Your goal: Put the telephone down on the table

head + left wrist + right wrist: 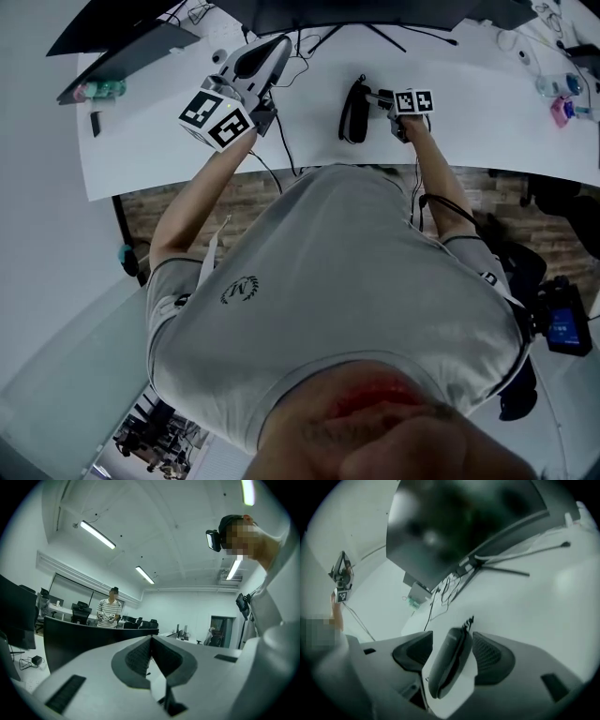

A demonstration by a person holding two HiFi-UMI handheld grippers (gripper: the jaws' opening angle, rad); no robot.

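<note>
The black telephone handset (354, 112) lies on the white table (487, 122), just left of my right gripper (383, 97). In the right gripper view the handset (447, 667) runs lengthwise between the two dark pads. My right gripper (452, 635) is open: a strip of white table shows between the left pad (412, 651) and the handset. The handset's other side lies close against the right pad (494, 656). My left gripper (272, 49) is held up above the table's left part. In its own view the left gripper (151, 641) is shut, its pads meeting in a point with nothing between them.
A monitor stand (375, 33) with spread legs and loose cables (291, 75) sit behind the handset. A dark screen (454, 522) looms over the table's back. A dark panel (122, 52) lies far left, small items (561, 111) far right. The table's front edge (281, 180) is by the person's chest.
</note>
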